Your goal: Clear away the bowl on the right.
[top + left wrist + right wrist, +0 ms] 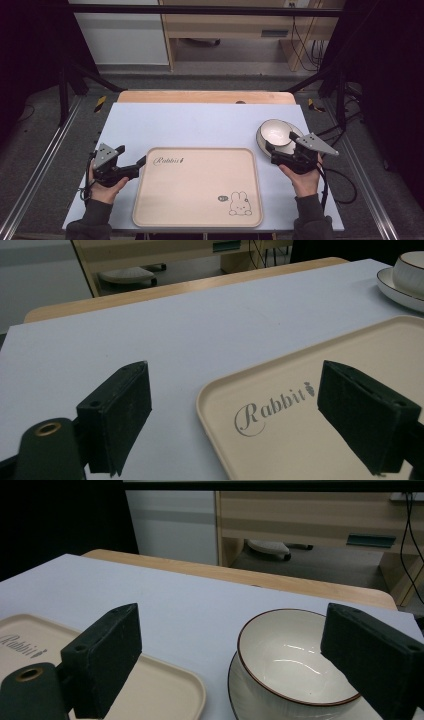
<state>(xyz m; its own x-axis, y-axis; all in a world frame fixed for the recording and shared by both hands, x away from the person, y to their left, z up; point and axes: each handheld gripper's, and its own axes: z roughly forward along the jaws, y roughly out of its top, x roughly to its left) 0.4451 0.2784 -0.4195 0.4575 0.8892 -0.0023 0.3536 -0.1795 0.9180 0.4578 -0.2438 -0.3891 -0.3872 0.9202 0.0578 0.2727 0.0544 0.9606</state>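
1. Your tray (pixel 200 187) lies at the near middle of the mat (pixel 200 122), which covers the table (pixel 205 96).
2. Your bowl (pixel 275 133) sits in a saucer (pixel 295 148), just beyond the tray's far right corner.
3. Your left gripper (pixel 141 162) sits at the tray's far left corner.
4. Your right gripper (pixel 270 150) sits at the bowl's near side.

Beige rabbit-print tray (pixel 200 200), white brown-rimmed bowl (pixel 275 132)

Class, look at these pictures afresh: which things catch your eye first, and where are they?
The beige tray printed with a rabbit lies at the table's near middle. A white bowl sits on a saucer to its right, just ahead of the open right gripper. The open left gripper reaches the tray's left edge.
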